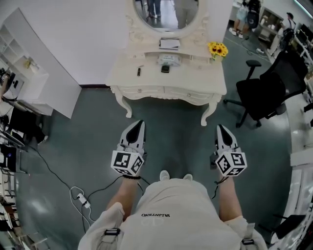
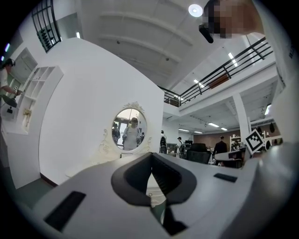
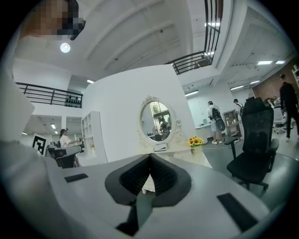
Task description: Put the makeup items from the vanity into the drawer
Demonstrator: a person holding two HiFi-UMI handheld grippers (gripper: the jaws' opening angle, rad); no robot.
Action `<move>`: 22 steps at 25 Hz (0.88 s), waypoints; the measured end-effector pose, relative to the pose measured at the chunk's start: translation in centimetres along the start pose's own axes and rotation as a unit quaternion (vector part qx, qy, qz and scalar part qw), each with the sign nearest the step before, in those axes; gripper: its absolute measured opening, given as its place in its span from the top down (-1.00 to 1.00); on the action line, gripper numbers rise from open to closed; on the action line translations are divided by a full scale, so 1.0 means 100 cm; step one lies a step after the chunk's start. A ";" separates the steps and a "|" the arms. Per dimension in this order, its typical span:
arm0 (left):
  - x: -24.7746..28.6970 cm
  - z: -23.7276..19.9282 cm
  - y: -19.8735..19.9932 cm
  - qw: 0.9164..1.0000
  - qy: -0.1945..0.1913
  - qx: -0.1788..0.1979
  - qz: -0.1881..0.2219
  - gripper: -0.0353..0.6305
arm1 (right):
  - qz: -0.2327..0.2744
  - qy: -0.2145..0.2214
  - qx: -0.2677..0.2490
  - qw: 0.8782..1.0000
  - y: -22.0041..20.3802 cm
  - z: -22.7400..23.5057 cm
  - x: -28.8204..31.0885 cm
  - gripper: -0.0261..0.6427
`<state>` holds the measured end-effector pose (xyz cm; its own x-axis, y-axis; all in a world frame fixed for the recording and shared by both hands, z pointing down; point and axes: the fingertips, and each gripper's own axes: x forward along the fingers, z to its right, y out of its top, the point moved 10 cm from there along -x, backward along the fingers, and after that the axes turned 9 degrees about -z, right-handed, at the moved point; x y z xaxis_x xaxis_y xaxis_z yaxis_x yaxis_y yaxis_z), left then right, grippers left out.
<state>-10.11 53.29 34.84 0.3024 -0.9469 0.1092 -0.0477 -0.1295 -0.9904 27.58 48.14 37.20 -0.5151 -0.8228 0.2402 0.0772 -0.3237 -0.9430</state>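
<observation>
At the upper left of the head view stands a white shelf unit [image 1: 29, 73], apart from the work. Lower centre-left, the left gripper [image 1: 139, 128] points forward with its jaws together on nothing, as its own view confirms. It is probably just being carried at rest, since the vanity [image 1: 195, 80] at top centre is well apart. The makeup items [image 1: 165, 68] lie on the vanity top below the mirror [image 1: 166, 14], above the closed drawer fronts [image 1: 146, 91]. Lower centre-right, the right gripper [image 1: 221, 131] is likewise closed and empty. Sunflowers [image 1: 217, 49] and an office chair [image 1: 261, 93] sit at the upper right.
</observation>
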 end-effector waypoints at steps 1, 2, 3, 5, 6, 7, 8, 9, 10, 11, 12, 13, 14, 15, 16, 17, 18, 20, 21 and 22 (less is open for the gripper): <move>-0.001 -0.003 -0.001 1.000 -0.003 -0.002 0.000 0.89 | 0.000 0.001 0.000 1.000 0.000 -0.005 0.004 0.89; -0.002 -0.006 -0.001 1.000 -0.005 -0.002 0.000 0.89 | 0.000 0.003 -0.001 1.000 0.000 -0.010 0.008 0.89; -0.004 -0.010 -0.003 1.000 -0.007 -0.002 -0.001 0.89 | 0.001 0.006 -0.002 1.000 0.000 -0.015 0.012 0.89; -0.007 -0.016 -0.005 1.000 -0.012 -0.001 -0.001 0.89 | 0.001 0.009 -0.005 1.000 -0.002 -0.026 0.020 0.89; -0.009 -0.020 -0.007 1.000 -0.013 0.000 -0.002 0.89 | 0.000 0.011 -0.005 1.000 -0.004 -0.031 0.024 0.89; -0.011 -0.024 -0.009 1.000 -0.014 0.000 -0.005 0.89 | -0.001 0.013 -0.005 1.000 -0.006 -0.037 0.028 0.89; -0.013 -0.028 -0.012 1.000 -0.014 0.000 -0.008 0.89 | -0.003 0.015 -0.005 1.000 -0.008 -0.042 0.031 0.89; -0.015 -0.032 -0.014 1.000 -0.013 -0.001 -0.012 0.89 | -0.004 0.019 -0.006 1.000 -0.009 -0.048 0.035 0.89; -0.017 -0.036 -0.016 1.000 -0.012 -0.003 -0.015 0.89 | -0.006 0.022 -0.008 1.000 -0.010 -0.053 0.037 0.89; -0.018 -0.038 -0.017 1.000 -0.011 -0.006 -0.017 0.89 | -0.008 0.025 -0.011 1.000 -0.010 -0.056 0.040 0.89; -0.018 -0.040 -0.018 1.000 -0.011 -0.009 -0.019 0.89 | -0.011 0.028 -0.013 0.999 -0.010 -0.058 0.042 0.89; -0.018 -0.042 -0.019 1.000 -0.011 -0.010 -0.020 0.89 | -0.013 0.029 -0.015 0.999 -0.009 -0.059 0.045 0.89; -0.016 -0.043 -0.020 1.000 -0.011 -0.011 -0.022 0.89 | -0.015 0.029 -0.015 0.999 -0.009 -0.058 0.047 0.89; -0.013 -0.043 -0.020 1.000 -0.012 -0.012 -0.023 0.89 | -0.016 0.028 -0.014 0.999 -0.009 -0.057 0.050 0.89; -0.010 -0.044 -0.021 1.000 -0.013 -0.011 -0.025 0.89 | -0.018 0.027 -0.012 0.999 -0.009 -0.055 0.053 0.89; -0.007 -0.045 -0.021 0.999 -0.015 -0.010 -0.026 0.89 | -0.019 0.027 -0.009 0.999 -0.010 -0.054 0.057 0.89; -0.004 -0.045 -0.022 0.999 -0.016 -0.010 -0.028 0.89 | -0.020 0.026 -0.008 0.999 -0.011 -0.052 0.061 0.89; 0.004 -0.047 -0.024 0.999 -0.017 -0.009 -0.032 0.89 | -0.023 0.026 -0.006 0.999 -0.013 -0.049 0.070 0.89; 0.009 -0.048 -0.025 0.999 -0.017 -0.009 -0.034 0.89 | -0.025 0.028 -0.006 0.999 -0.013 -0.046 0.076 0.89; 0.015 -0.050 -0.024 0.999 -0.017 -0.008 -0.035 0.89 | -0.027 0.030 -0.006 0.999 -0.013 -0.044 0.083 0.89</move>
<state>-14.26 50.71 37.83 0.3372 -0.9249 0.1756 -0.0403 -0.2005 -0.9789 19.48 43.78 39.39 -0.5693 -0.7740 0.2772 0.0371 -0.3611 -0.9318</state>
